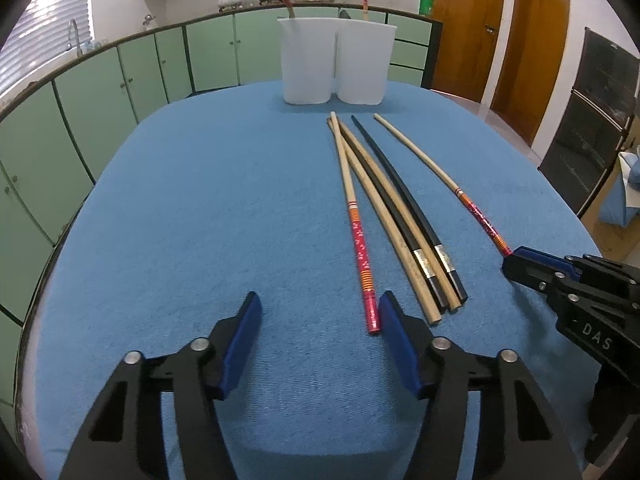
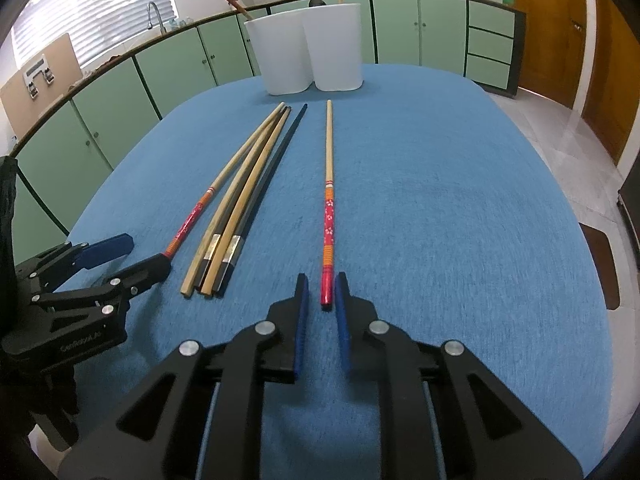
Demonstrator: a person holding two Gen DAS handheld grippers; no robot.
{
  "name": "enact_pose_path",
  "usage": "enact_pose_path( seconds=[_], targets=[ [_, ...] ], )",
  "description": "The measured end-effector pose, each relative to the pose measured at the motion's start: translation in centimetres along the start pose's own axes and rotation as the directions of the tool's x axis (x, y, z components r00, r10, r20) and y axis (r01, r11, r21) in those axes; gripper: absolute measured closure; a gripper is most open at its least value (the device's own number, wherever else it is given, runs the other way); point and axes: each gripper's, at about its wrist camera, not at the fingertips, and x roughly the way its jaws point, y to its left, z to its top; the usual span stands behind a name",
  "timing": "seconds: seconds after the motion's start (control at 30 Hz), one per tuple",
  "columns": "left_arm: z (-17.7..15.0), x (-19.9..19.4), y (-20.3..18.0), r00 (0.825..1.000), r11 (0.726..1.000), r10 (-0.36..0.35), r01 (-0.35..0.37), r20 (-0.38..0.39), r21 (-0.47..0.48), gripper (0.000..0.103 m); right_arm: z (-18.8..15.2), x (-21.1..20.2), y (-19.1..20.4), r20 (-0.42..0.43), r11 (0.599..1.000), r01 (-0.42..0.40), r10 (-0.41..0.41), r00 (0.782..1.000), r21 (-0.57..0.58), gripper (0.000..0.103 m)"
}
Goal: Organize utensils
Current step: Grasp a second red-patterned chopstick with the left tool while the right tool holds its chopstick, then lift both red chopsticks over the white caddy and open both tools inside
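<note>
Several chopsticks lie on the blue table (image 1: 200, 220). A red-handled chopstick (image 1: 362, 248) lies just beside the right finger of my open left gripper (image 1: 320, 312). A bundle of wooden and black chopsticks (image 1: 400, 216) lies to its right. A second red-handled chopstick (image 2: 328, 216) lies apart, its red end between the pads of my right gripper (image 2: 322, 292), which is narrowly open around it. Two white holders (image 1: 334, 62) stand at the far edge with chopsticks in them; they also show in the right wrist view (image 2: 308, 50).
Green kitchen cabinets (image 1: 120, 80) curve behind the table. Wooden doors (image 1: 532, 48) stand at the right. My right gripper shows in the left wrist view (image 1: 516, 260), my left gripper in the right wrist view (image 2: 136, 256).
</note>
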Motion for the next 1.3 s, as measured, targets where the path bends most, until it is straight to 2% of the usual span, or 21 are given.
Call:
enact_pose_path(
  seconds=[0.13, 0.2, 0.37, 0.6, 0.83, 0.93, 1.07, 1.2, 1.3],
  targets=[
    [0.1, 0.1, -0.4, 1.000, 1.000, -0.007, 0.007, 0.003, 0.005, 0.059, 0.0, 0.2, 0.3, 0.000, 1.000, 0.014, -0.014, 1.000, -0.010, 0.090],
    [0.2, 0.1, -0.6, 1.000, 1.000, -0.011, 0.011, 0.005, 0.006, 0.068, 0.0, 0.2, 0.5, 0.001, 0.999, 0.027, -0.027, 1.000, -0.018, 0.095],
    [0.3, 0.2, -0.6, 1.000, 1.000, -0.029, 0.029, 0.009, -0.012, 0.096, 0.0, 0.3, 0.7, 0.002, 0.999, 0.037, -0.037, 0.999, -0.025, 0.098],
    [0.6, -1.4, -0.4, 0.999, 0.999, -0.040, 0.041, 0.036, -0.009, 0.097, 0.7, -1.5, 0.7, 0.040, 1.000, 0.023, -0.022, 0.999, -0.014, 0.098],
    [2.7, -6.0, 0.0, 0.990, 0.999, -0.035, 0.034, 0.136, 0.006, 0.097, 3.4, -5.2, 0.7, 0.137, 1.000, 0.017, -0.015, 0.991, -0.018, 0.098],
    [4.0, -8.0, 0.4, 0.981, 0.999, -0.038, 0.037, 0.191, 0.005, 0.097, 4.8, -7.0, 0.7, 0.183, 1.000, 0.014, -0.009, 0.983, -0.026, 0.098],
    [6.4, -10.9, 0.8, 0.959, 0.999, -0.046, 0.044, 0.281, 0.011, 0.097, 7.1, -9.2, 0.3, 0.237, 1.000, -0.010, 0.014, 0.971, -0.018, 0.098],
    [8.9, -12.7, 1.1, 0.938, 0.998, -0.064, 0.060, 0.340, 0.024, 0.097, 9.3, -10.8, 0.1, 0.282, 0.999, -0.024, 0.030, 0.959, -0.024, 0.098],
    [10.4, -13.2, 1.6, 0.930, 0.996, -0.086, 0.085, 0.358, 0.020, 0.097, 11.2, -11.9, 0.1, 0.312, 0.999, -0.045, 0.051, 0.949, -0.028, 0.098]
  ],
)
